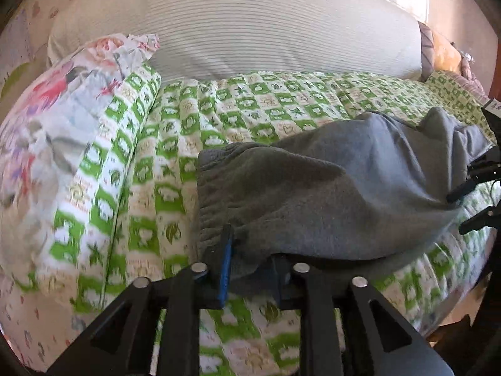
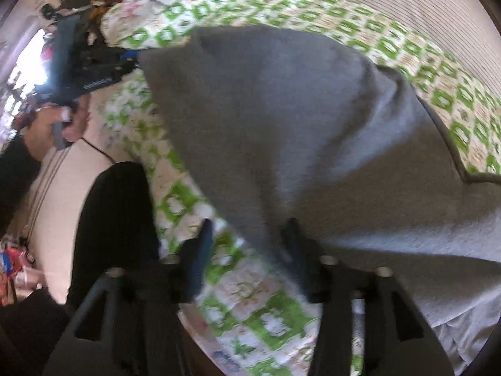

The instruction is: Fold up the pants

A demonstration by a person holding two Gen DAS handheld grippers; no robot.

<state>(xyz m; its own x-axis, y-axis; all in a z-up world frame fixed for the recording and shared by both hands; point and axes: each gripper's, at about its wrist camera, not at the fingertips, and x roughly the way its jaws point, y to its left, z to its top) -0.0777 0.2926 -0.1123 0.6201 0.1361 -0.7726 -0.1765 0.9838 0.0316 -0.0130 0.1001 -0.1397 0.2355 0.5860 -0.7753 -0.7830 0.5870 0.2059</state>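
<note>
Tongs [image 1: 250, 250] parted – pants [image 1: 328, 194] on quilt [image 1: 250, 106]

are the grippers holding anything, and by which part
Nothing is gripped. The left gripper and right gripper stand open, edges of the grey pants lying loose between their fingers.

Grey pants [image 1: 328, 188] – green/white check quilt [image 1: 266, 103], floral pillow [image 1: 47, 131], striped cream bolster [image 1: 266, 25].

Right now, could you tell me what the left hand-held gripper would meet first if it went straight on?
Most likely the grey pants, already lying between the left hand-held gripper fingers.
</note>
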